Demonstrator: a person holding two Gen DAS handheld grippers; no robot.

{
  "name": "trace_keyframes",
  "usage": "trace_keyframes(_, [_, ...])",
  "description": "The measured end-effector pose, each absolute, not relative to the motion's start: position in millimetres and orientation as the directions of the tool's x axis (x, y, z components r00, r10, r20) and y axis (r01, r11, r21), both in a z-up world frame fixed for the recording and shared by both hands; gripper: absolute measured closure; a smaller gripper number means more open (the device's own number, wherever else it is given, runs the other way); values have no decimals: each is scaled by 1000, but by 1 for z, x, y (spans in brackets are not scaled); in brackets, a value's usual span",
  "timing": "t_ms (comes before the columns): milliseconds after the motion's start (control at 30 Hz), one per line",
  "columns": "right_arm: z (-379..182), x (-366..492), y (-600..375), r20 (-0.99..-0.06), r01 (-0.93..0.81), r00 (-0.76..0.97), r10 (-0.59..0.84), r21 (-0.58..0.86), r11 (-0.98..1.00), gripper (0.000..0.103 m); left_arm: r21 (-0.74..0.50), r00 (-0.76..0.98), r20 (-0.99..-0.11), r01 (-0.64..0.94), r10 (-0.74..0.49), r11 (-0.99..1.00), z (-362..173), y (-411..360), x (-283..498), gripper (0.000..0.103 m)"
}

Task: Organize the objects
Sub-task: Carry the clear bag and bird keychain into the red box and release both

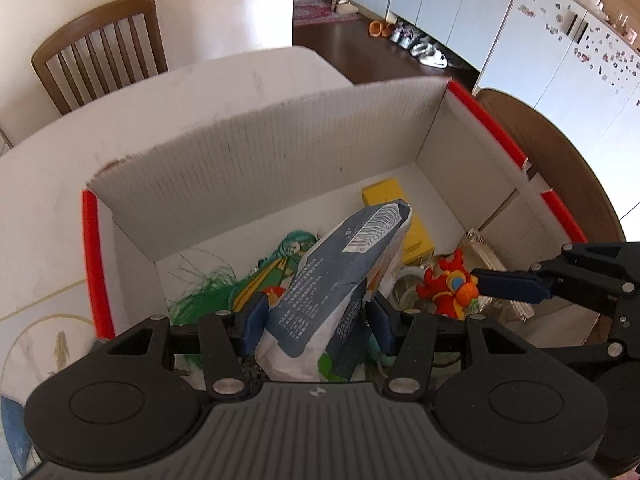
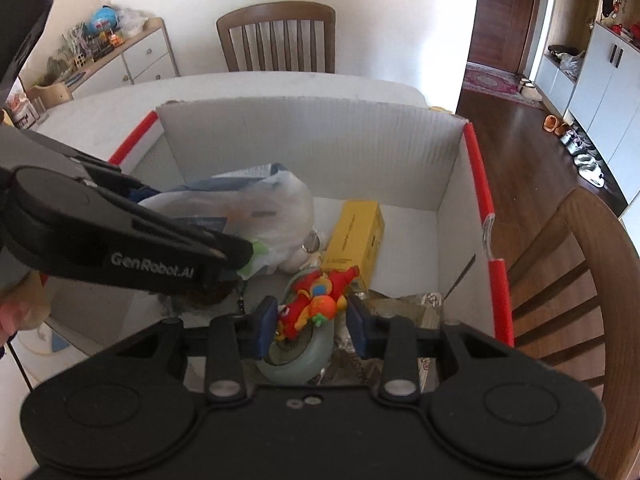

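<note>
A white cardboard box with red edges [image 1: 256,152] [image 2: 304,140] stands on the table. My left gripper [image 1: 316,322] is shut on a blue-grey and white bag [image 1: 340,276] and holds it over the box; the bag also shows in the right wrist view [image 2: 264,208]. My right gripper [image 2: 312,326] stands open around a red and orange toy figure [image 2: 316,300] inside the box, with small gaps to both pads; the toy also shows in the left wrist view [image 1: 448,284]. A yellow box [image 2: 354,236] and a green feathery toy [image 1: 208,288] lie in the box.
Wooden chairs stand behind the table [image 2: 276,36] and at the right [image 2: 568,276]. A roll of tape [image 2: 300,356] and crumpled foil packaging [image 2: 408,308] lie under the toy. A white table top [image 1: 52,208] surrounds the box.
</note>
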State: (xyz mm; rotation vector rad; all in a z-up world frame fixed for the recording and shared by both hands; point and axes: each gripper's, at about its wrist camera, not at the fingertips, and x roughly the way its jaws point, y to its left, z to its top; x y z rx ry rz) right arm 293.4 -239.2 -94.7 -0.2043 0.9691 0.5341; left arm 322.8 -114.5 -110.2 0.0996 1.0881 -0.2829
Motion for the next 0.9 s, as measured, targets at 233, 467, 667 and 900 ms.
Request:
trace_keyframes(233, [-98,296,-242,-829,-516,443,342,76,853,67,-65,434,-882,273,-183,960,-114,-113,322,46])
trace_keyframes(467, [-96,294,-244,-827,-517,447,342,73,853,64,-81,446,-873,266,-197,961,-112,-114,318,36])
trace_keyframes(667, [-90,288,-247,-814,-518,460,355,78,852,58,-85,479,-854,260,-205,962,-103,-109,306,34])
trace_keyframes(900, [-72,273,-251,-780,-525,493,384,85,847,47,-97,531,-818,254,-223,962,-82,-97,286,30])
